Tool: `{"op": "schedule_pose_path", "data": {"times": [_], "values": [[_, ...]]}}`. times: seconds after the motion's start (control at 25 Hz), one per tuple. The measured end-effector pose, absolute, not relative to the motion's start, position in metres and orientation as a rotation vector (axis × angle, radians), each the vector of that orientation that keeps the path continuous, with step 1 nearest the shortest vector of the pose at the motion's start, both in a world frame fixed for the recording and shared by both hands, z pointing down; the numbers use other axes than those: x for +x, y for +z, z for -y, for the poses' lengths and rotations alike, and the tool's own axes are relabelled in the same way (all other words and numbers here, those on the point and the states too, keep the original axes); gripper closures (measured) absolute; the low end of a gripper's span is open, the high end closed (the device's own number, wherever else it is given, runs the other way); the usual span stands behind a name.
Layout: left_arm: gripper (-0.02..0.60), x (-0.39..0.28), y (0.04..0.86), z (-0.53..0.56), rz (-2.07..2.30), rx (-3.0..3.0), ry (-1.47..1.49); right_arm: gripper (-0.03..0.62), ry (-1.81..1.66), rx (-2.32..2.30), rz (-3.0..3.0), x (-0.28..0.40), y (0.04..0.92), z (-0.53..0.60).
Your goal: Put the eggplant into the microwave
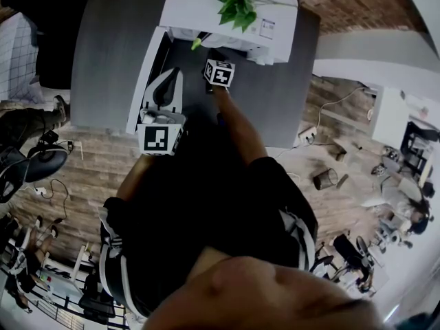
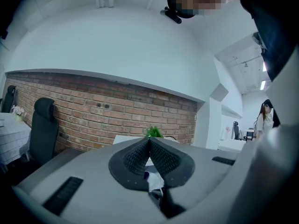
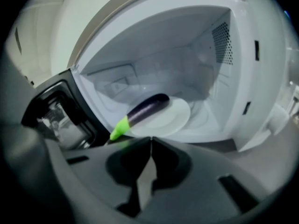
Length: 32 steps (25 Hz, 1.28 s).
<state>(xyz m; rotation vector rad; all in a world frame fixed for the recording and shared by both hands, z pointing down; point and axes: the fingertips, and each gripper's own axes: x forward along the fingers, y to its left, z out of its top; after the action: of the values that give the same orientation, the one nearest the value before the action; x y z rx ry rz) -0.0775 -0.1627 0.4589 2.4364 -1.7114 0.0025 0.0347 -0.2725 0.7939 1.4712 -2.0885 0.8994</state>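
Note:
The purple eggplant (image 3: pixel 145 108) lies on a white plate (image 3: pixel 170 120) inside the open white microwave (image 3: pixel 205 45). Its green stem (image 3: pixel 119 128) sticks out toward the door side. My right gripper (image 3: pixel 150 139) is shut and holds nothing, just in front of the oven's opening. In the head view only the green stem (image 1: pixel 196 43) shows, with the right gripper (image 1: pixel 217 71) right before it. My left gripper (image 2: pixel 149 139) is shut with nothing in it and is aimed over the microwave at a brick wall; it hangs left of the right one (image 1: pixel 163 98).
The microwave door (image 3: pixel 51 111) stands swung open to the left. A green plant (image 1: pixel 237 2) sits on top of the microwave (image 1: pixel 206 5), which stands on a grey table (image 1: pixel 110 53). Office chairs and a cabled wooden floor surround the table.

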Motion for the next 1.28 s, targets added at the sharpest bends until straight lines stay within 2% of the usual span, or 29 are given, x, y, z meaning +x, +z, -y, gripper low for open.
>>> {"op": "schedule_pose_path", "data": {"times": [1.28], "values": [[0.547, -0.08, 0.473, 0.176, 1.692, 2.404, 0.042, 0.559, 0.969, 1.503, 2.07, 0.037, 0.803, 0.309]]}}
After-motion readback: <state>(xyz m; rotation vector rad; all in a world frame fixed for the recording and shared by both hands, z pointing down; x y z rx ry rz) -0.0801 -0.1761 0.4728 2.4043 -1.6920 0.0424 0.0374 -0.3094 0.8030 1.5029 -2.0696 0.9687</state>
